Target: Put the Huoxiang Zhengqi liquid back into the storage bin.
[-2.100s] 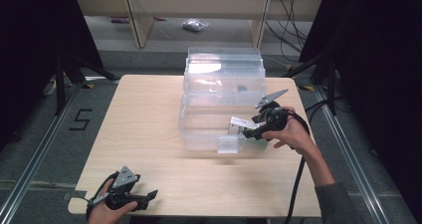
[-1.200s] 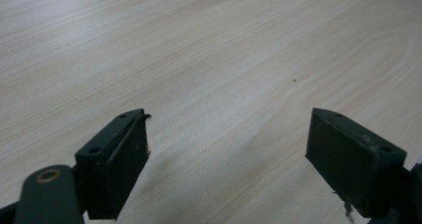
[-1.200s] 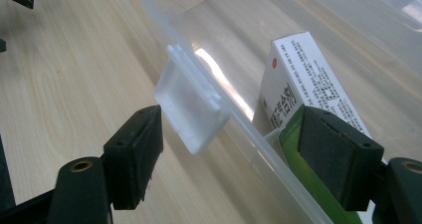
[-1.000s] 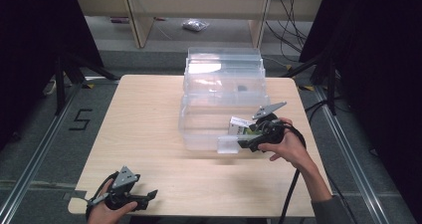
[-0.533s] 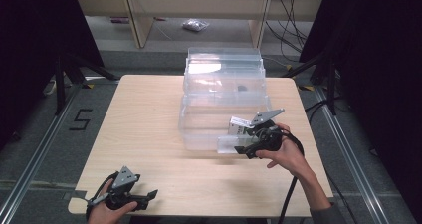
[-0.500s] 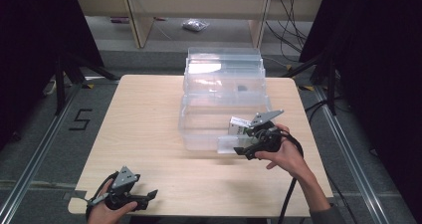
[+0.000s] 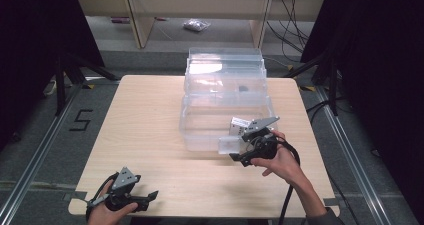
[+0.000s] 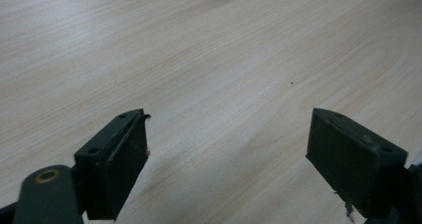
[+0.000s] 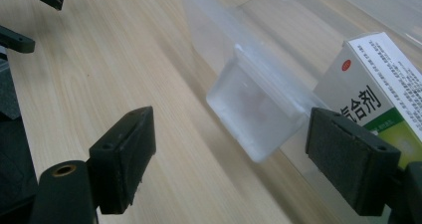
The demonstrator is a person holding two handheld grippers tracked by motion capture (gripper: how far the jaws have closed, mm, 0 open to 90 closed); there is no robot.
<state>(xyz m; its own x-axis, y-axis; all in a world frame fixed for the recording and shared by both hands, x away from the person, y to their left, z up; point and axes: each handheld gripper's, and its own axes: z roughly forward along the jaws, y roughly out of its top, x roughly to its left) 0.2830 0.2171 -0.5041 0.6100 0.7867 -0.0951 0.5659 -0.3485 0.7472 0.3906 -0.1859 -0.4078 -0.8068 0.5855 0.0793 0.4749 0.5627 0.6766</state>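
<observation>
A clear plastic container (image 7: 200,130) stands mid-table with its lid (image 7: 225,72) folded back. A white and green medicine box (image 7: 239,124) stands inside at the front right corner, also close up on the right (image 9: 370,92). The container's frosted front latch tab (image 7: 228,145) lies between my right gripper's open jaws (image 9: 249,117). My right gripper (image 7: 240,155) is just in front of that corner and holds nothing. My left gripper (image 7: 149,201) rests open at the table's near left edge, with bare wood between its jaws (image 8: 229,134).
The wooden table (image 7: 140,125) has open room on the left and along the front. Shelving and a small bag (image 7: 195,25) lie on the floor beyond the far edge. My left gripper's jaws show far off (image 9: 30,15) at the top left of the right gripper view.
My right gripper has drawn back from above the container's right side to its front latch, lower and nearer the person. The medicine box stayed put. The left gripper has not moved.
</observation>
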